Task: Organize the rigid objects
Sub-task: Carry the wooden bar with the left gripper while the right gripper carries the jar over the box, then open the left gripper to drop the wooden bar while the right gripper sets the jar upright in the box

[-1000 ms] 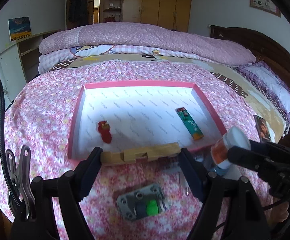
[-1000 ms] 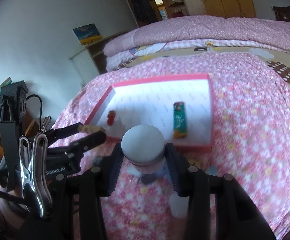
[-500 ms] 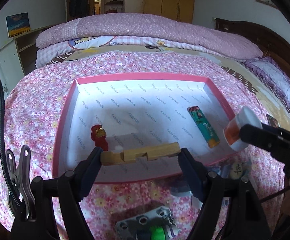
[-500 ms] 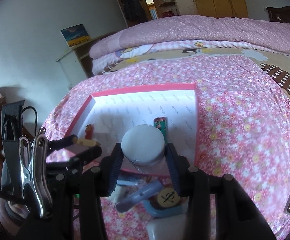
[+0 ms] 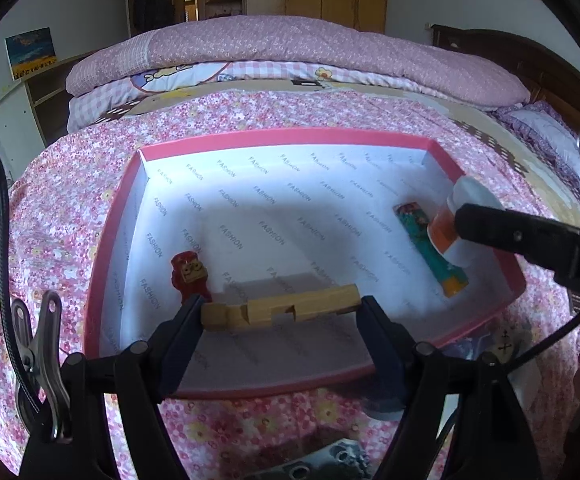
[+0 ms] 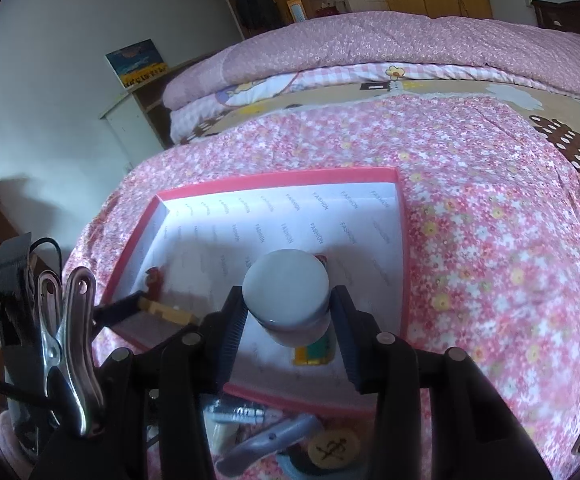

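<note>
My left gripper (image 5: 280, 314) is shut on a notched wooden block (image 5: 282, 312) and holds it over the near part of the pink-rimmed white box (image 5: 290, 138). My right gripper (image 6: 288, 312) is shut on a white-capped bottle (image 6: 286, 292) with an orange label (image 5: 442, 234), held over the box's right side. In the box lie a red figurine (image 5: 188, 276) and a colourful long pack (image 5: 430, 248). The right wrist view shows the box (image 6: 274, 180), the figurine (image 6: 155, 280) and the block (image 6: 166, 310) too.
The box rests on a pink flowered bedspread (image 5: 70, 208). Loose items lie in front of it: a grey metal part (image 5: 330, 464), a round wooden piece (image 6: 333, 448), a grey handle (image 6: 270, 436). A folded quilt (image 5: 290, 48) lies at the far end.
Both grippers moved forward with their objects, from in front of the box to over its inside. The loose items on the bedspread slid toward the bottom of the views.
</note>
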### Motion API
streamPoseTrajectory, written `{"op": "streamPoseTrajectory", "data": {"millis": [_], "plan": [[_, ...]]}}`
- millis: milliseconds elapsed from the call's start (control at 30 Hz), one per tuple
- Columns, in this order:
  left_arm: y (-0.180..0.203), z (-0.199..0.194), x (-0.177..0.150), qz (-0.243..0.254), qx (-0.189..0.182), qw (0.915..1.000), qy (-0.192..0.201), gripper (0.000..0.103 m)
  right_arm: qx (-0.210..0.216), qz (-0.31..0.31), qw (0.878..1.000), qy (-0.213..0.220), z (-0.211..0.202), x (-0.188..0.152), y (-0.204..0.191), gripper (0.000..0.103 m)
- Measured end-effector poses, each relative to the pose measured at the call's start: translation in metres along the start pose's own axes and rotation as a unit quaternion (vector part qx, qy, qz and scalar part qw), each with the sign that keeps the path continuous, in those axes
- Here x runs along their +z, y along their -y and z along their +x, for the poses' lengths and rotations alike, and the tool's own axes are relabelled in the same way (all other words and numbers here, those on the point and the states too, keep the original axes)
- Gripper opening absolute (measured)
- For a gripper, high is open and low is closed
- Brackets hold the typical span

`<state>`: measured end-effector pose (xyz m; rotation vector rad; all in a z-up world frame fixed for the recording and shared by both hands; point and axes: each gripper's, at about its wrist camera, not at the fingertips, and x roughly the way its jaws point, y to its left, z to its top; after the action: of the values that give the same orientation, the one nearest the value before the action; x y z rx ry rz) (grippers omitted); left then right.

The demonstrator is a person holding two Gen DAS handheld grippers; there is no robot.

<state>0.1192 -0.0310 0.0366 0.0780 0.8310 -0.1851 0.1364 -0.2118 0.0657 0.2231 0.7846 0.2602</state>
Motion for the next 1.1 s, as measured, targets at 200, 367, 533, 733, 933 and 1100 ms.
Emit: {"op": "streamPoseTrajectory", "data": {"millis": [200,367,533,733,933,1100], "plan": [[-0.005,0.005,0.002,-0.005,0.003,1.0,0.003,0.081,-0.015,-0.002,1.0,-0.008,0.015,0.007,-0.001,0.044],[-0.003,0.006,0.002,0.0,0.007,1.0,0.006,0.081,-0.022,-0.003,1.0,-0.004,0.021,0.012,-0.003,0.044],[-0.003,0.007,0.003,-0.003,0.009,0.9999,0.007,0.081,-0.027,-0.007,1.0,0.0,0.025,0.017,-0.005,0.044],[-0.003,0.008,0.004,-0.003,0.009,0.9999,0.004,0.081,-0.025,-0.01,1.0,0.002,0.03,0.022,-0.004,0.044],[-0.003,0.008,0.003,0.0,0.007,1.0,0.003,0.082,-0.022,-0.004,1.0,-0.003,0.033,0.026,-0.001,0.051],[-0.003,0.008,0.004,0.001,0.002,1.0,-0.007,0.082,-0.022,-0.005,1.0,0.001,0.027,0.025,0.0,0.055]]}}
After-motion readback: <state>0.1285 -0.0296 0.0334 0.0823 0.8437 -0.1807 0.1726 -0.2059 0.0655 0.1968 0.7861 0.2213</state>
